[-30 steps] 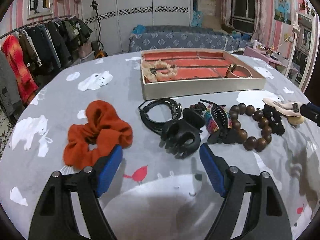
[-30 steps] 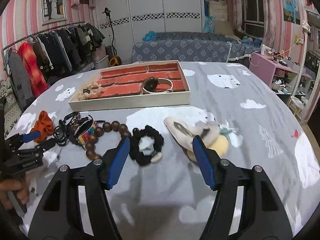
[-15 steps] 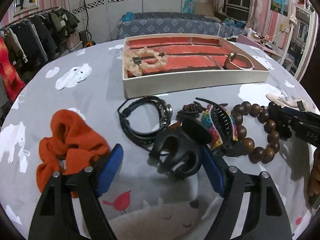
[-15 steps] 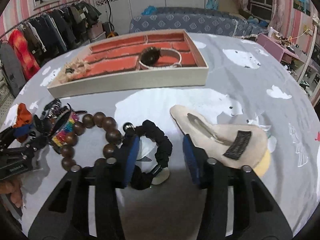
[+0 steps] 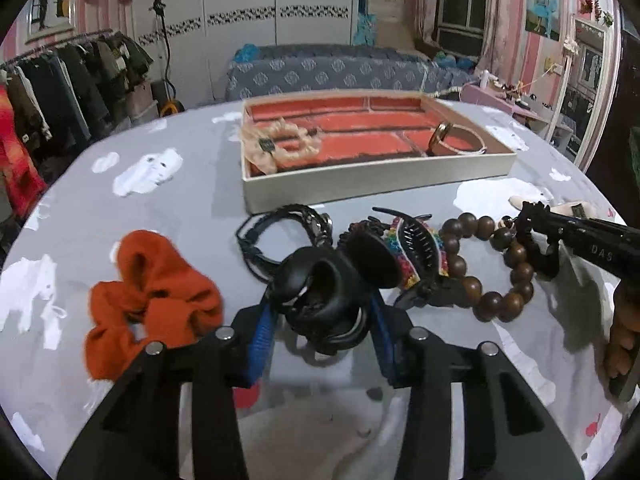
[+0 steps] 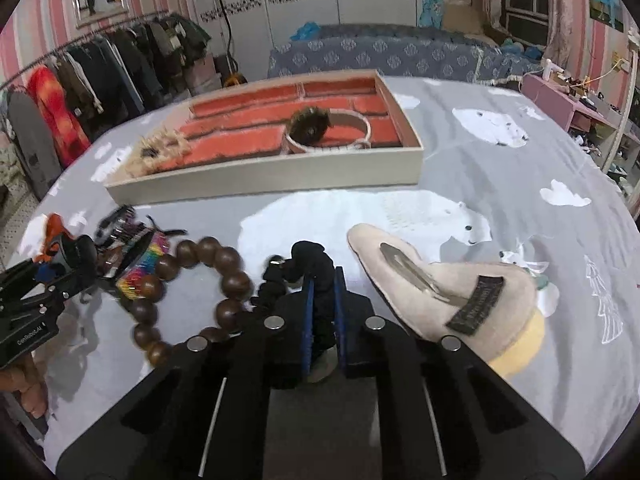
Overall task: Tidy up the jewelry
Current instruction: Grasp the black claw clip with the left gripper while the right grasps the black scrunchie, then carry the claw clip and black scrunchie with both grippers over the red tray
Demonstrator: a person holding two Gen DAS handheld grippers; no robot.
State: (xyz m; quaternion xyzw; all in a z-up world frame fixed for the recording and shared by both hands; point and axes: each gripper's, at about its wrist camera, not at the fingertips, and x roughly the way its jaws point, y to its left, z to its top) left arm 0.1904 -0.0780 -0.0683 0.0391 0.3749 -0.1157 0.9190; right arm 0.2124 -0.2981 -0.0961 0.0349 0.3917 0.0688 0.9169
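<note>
My left gripper (image 5: 322, 326) is shut on a black claw hair clip (image 5: 320, 284) that rests on the grey tablecloth. My right gripper (image 6: 322, 312) is shut on a black scrunchie (image 6: 308, 268); the right gripper also shows at the right of the left wrist view (image 5: 532, 232). The beige jewelry box with red lining (image 5: 360, 190) stands behind; it holds a cream scrunchie (image 5: 280, 146) and a pale bracelet (image 5: 456, 142). The box also shows in the right wrist view (image 6: 280, 180).
On the cloth lie an orange scrunchie (image 5: 148, 296), a black cord bracelet (image 5: 280, 228), a rainbow claw clip (image 5: 416, 248), a brown bead bracelet (image 5: 496, 272) and a beige hair clip (image 6: 444, 296). A clothes rack (image 5: 48, 100) stands left, a sofa behind.
Both grippers moved forward and closed: the left onto the black claw clip, the right onto the black scrunchie.
</note>
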